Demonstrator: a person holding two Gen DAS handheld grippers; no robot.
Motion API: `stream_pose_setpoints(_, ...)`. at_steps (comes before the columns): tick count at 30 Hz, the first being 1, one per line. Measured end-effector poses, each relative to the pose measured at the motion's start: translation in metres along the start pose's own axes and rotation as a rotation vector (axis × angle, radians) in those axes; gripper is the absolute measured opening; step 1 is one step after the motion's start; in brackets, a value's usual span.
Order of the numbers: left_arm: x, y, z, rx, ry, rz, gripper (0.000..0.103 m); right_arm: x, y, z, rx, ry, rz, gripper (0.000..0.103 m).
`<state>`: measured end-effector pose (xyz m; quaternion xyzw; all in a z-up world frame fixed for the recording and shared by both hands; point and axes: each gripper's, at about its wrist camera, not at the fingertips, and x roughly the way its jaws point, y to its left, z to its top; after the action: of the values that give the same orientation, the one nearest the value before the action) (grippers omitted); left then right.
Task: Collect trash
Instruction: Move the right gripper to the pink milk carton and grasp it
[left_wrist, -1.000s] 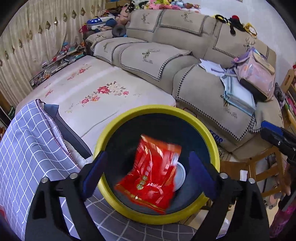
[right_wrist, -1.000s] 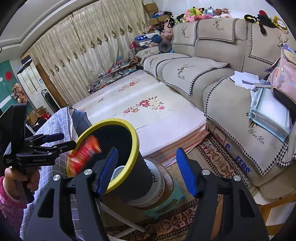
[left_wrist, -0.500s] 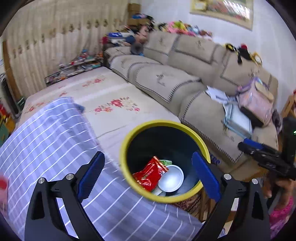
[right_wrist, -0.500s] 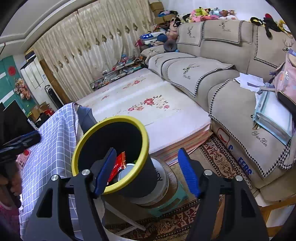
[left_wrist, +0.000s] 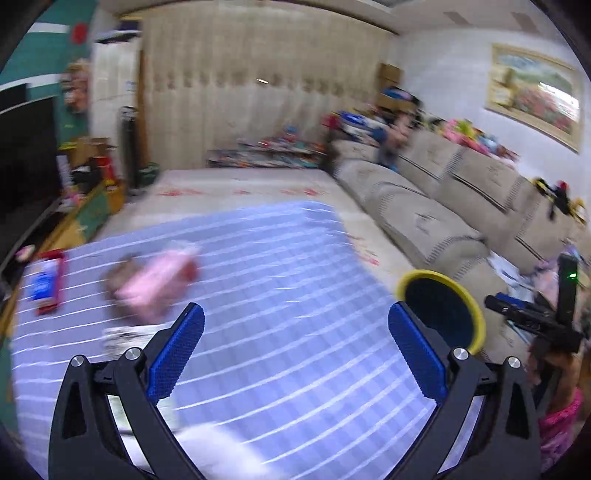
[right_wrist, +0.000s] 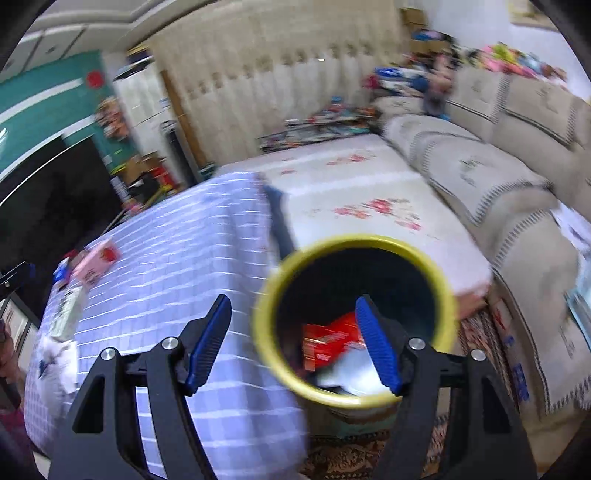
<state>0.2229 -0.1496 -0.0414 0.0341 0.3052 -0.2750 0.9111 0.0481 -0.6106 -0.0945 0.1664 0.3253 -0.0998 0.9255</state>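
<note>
A long beige sofa (left_wrist: 436, 206) runs down the right side of the room, with a floral mat (right_wrist: 369, 199) spread out in front of it. Nearer the cameras, the tabletop (left_wrist: 288, 295) is covered in a blue-and-white checked cloth.

A black bin with a yellow rim (right_wrist: 439, 273) stands just off the cloth's right edge, between the tabletop and the sofa. In the right wrist view its mouth faces the camera, and inside it lie a red snack wrapper (right_wrist: 328, 339) and something white beneath that, too blurred to name.

The left tool (left_wrist: 295, 332) hangs over the checked cloth with its blue pads spread very wide. Its jaws have just been opening, and nothing is between them or touching them. The right tool (right_wrist: 293, 328) is spread about halfway, also empty. Its right pad shows in front of the bin's opening, its left pad in front of the cloth; whether either touches the rim cannot be told. In the left wrist view the right tool appears at the far right, held in a hand (left_wrist: 550, 363) with a pink sleeve.

More trash sits on the cloth's left part: a pink packet (left_wrist: 159, 280), a red-edged packet with a blue label (left_wrist: 44, 282) beside it, and a crumpled white wrapper (left_wrist: 123, 336) nearer the left tool. All three are motion-blurred.
</note>
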Motion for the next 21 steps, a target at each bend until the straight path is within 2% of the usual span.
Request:
stream_pose_setpoints(7, -0.041, 0.106, -0.026, -0.119, -0.051, 0.171, 0.098, 0.042, 0.13, 0.017, -0.2, 0.056, 0.181, 0.067)
stream_pose_setpoints(13, -0.04, 0.183, -0.052, -0.238, -0.069, 0.296, 0.098, 0.075, 0.238, 0.017, -0.329, 0.102, 0.278, 0.067)
stream_pose_setpoints(18, -0.025, 0.218, -0.07, -0.285, -0.063, 0.319, 0.098, 0.105, 0.305, 0.015, -0.37, 0.118, 0.315, 0.067)
stream_pose_setpoints(21, -0.017, 0.212, -0.072, -0.282, -0.061, 0.329, 0.098, 0.134, 0.34, 0.015, -0.366, 0.146, 0.318, 0.067)
